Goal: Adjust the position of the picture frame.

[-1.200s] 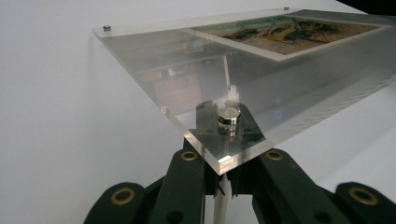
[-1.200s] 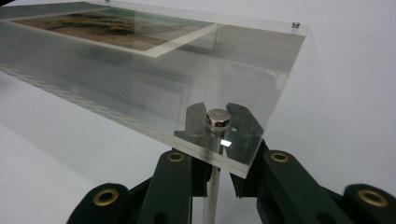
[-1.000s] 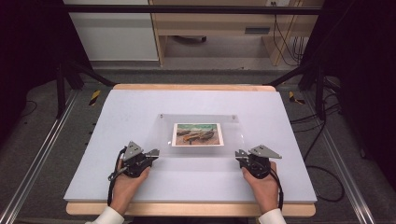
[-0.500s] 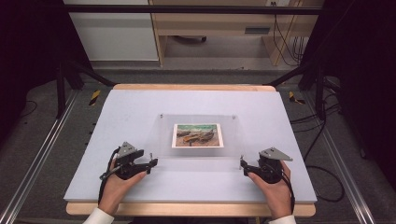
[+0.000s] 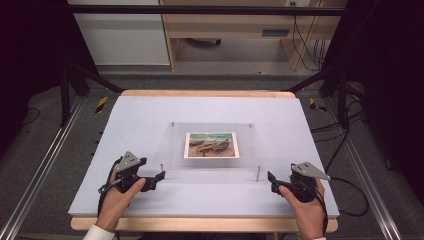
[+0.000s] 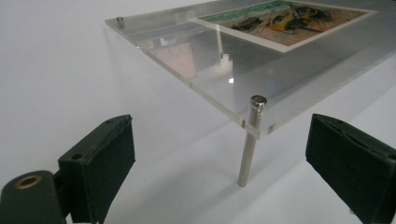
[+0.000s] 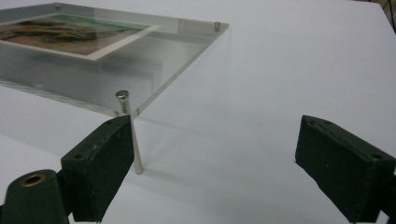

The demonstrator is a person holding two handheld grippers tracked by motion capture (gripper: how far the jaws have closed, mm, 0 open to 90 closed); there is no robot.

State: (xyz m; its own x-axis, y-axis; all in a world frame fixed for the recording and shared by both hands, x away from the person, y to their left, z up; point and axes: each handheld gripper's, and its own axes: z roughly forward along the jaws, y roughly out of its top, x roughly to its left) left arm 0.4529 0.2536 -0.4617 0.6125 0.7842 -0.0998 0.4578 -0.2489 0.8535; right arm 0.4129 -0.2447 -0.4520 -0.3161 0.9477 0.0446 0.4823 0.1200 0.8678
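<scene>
A lab: white table [image 5: 150,115] inside a black metal frame [image 5: 200,10], loose cables [image 5: 305,40] behind

The clear plate [image 6: 224,70] at the frame's centre looks like glossy acrylic, with smooth, reflective edges. Its corner posts [image 6: 250,140] are polished metal. The picture [image 5: 211,145] under it seems to be matt paper. The table [image 5: 150,120] is smooth, matt white, edged in pale wood. The jaw pads [image 7: 100,163] are matt black, perhaps rubber.

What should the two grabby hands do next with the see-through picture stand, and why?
Probably ease both forward. The left gripper and right gripper sit open, just short of the clear frame, each facing a near metal leg, touching nothing.
</scene>
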